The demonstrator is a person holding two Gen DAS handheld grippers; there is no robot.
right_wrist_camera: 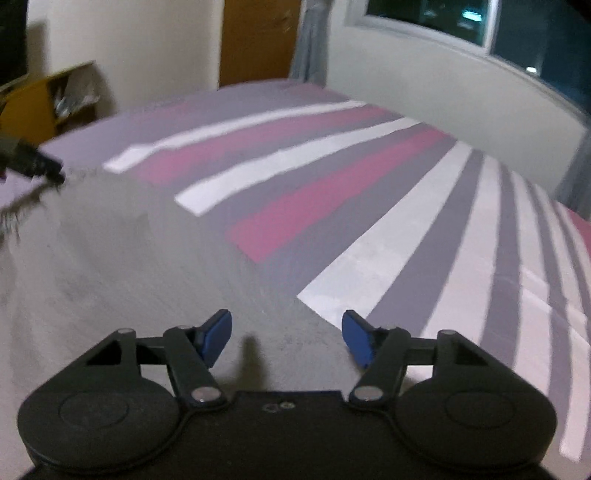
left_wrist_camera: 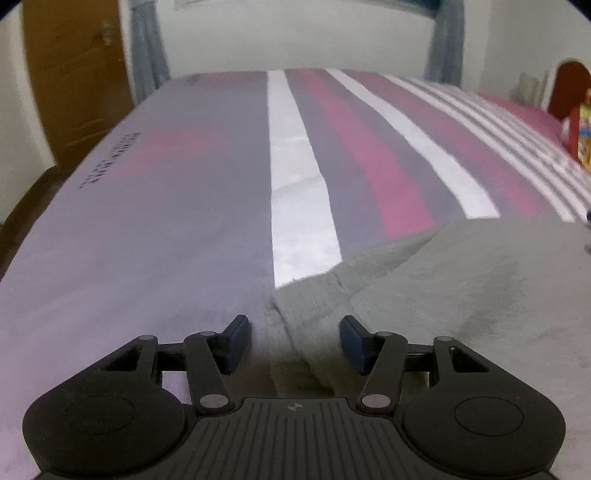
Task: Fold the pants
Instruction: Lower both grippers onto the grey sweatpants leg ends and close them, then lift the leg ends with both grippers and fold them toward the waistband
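Note:
Light grey pants (left_wrist_camera: 461,295) lie spread on a bed's striped cover (left_wrist_camera: 295,166). In the left wrist view their left edge, with a long fold or seam, runs down between the blue pads of my left gripper (left_wrist_camera: 295,338). The jaws stand apart and the pads do not press on the cloth. In the right wrist view the pants (right_wrist_camera: 129,258) fill the left and middle. Their right edge ends between the fingers of my right gripper (right_wrist_camera: 286,334), which is open just above the cloth. Both pictures are blurred.
The cover (right_wrist_camera: 406,221) has grey, pink and white stripes. A wooden door (left_wrist_camera: 74,74), curtains (left_wrist_camera: 147,48) and a wall stand behind the bed. A red headboard (left_wrist_camera: 569,85) with a colourful item is at the right. A yellow shelf (right_wrist_camera: 48,103) and a window (right_wrist_camera: 461,18) show too.

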